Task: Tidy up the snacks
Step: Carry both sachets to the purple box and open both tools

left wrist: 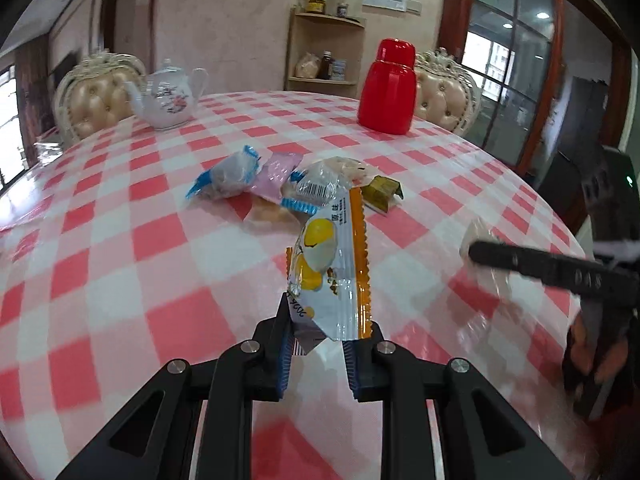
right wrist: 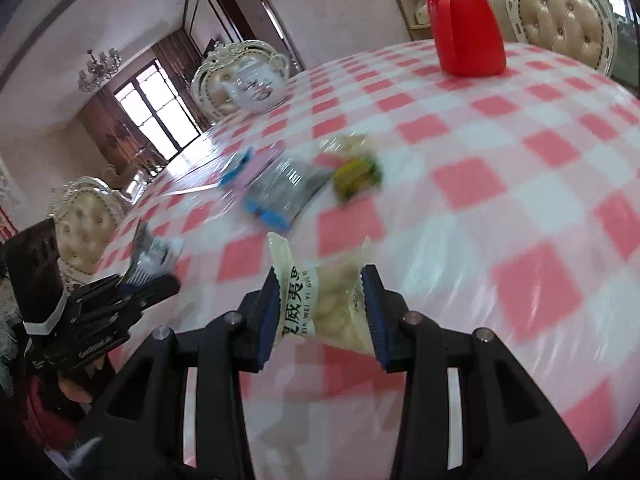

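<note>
**Both grippers holding a snack each, above the table**

Left gripper point(left wrist: 330, 320): jaws narrow, clamped on the lower end of the orange packet point(left wrist: 334, 264). Packet's long axis runs along the fingers, pointing away from the camera toward the snack pile point(left wrist: 288, 184); free end up and forward, serrated orange edge on its right side. It hangs clear of the checked cloth point(left wrist: 120, 240).

Right gripper point(right wrist: 322, 292): jaws partly closed, blue pads pressing both sides of the clear nut pack point(right wrist: 320, 292). Its long axis also runs along the fingers, crimped top end pointing forward toward the pile point(right wrist: 288, 188). Printed text reads sideways, up the pack. Frame is motion-blurred.

Pile sits mid-table, well ahead of both grippers: blue-and-clear wrappers, a pink pack point(left wrist: 278, 176), a green-gold pack point(left wrist: 382, 192) at its right edge, touching or overlapping one another.

Far side of the table: teapot point(left wrist: 168, 98) left, red flask point(left wrist: 390, 88) right, both upright, well apart from the pile.

Each gripper shows in the other's view, side by side.
</note>
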Demonstrator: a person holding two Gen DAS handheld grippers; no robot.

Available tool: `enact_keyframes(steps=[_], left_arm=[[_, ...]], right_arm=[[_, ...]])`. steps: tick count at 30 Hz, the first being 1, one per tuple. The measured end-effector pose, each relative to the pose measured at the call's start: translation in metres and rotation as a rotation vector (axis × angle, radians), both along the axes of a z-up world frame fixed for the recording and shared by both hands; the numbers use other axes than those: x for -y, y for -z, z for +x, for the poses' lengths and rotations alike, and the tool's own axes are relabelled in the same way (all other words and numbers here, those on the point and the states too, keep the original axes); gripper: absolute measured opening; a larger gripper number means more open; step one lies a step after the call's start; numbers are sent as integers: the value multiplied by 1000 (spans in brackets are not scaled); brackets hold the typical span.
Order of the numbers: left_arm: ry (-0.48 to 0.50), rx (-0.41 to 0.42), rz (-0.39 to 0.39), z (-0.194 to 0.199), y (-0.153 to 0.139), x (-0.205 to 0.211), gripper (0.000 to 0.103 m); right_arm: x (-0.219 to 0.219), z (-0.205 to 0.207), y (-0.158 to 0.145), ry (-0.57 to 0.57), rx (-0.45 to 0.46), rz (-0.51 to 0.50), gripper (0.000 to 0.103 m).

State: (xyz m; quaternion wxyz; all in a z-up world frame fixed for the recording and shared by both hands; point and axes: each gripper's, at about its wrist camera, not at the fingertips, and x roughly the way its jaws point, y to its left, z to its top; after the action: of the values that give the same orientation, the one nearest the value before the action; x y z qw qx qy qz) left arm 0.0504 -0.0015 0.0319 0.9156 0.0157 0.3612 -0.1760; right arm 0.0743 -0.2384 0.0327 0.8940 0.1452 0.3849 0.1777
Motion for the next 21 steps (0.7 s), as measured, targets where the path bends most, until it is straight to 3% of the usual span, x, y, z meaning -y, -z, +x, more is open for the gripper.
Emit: enact_keyframes(steps=[4,10,21], left_arm=[[-69,-6,-29,-27,-1,-8,23],[-144,-5,16,-59,1,-16,23],[-193,32,20,-102,-7,-37,23]], right_arm=[[-11,-21,-2,-9,11,23,43],[-31,-44,1,-36,0,34,43],[-58,-74,1,-91,17,41,43]])
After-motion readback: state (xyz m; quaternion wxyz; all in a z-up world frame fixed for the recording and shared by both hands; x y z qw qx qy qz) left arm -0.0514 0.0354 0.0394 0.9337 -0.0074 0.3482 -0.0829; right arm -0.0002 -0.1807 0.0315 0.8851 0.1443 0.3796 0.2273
